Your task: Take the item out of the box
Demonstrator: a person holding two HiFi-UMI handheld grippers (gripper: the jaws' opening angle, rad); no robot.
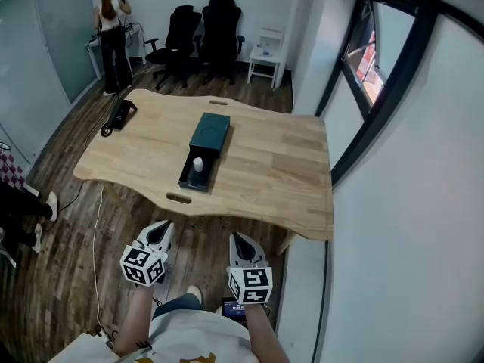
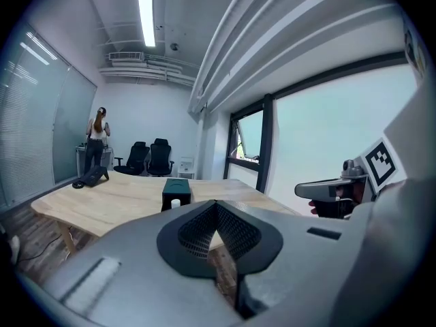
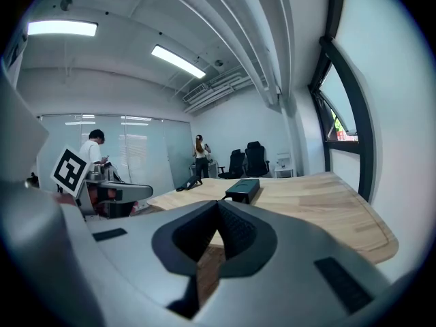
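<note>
A dark teal box (image 1: 204, 150) lies in the middle of the wooden table (image 1: 265, 172), its drawer slid out toward me. A small white item (image 1: 198, 163) stands in the drawer. The box (image 2: 176, 193) shows ahead in the left gripper view, the white item (image 2: 176, 202) at its front. In the right gripper view the box (image 3: 243, 189) lies ahead on the tabletop. My left gripper (image 1: 160, 234) and right gripper (image 1: 242, 245) hang short of the table's near edge, both shut and empty, pointing at the table.
A black device (image 1: 119, 114) with a cable lies at the table's far left corner. Two black office chairs (image 1: 198, 36) and a white side table (image 1: 266, 60) stand beyond. A person (image 1: 112, 36) stands at a desk at the back left. A wall with a window (image 1: 370, 59) runs along the right.
</note>
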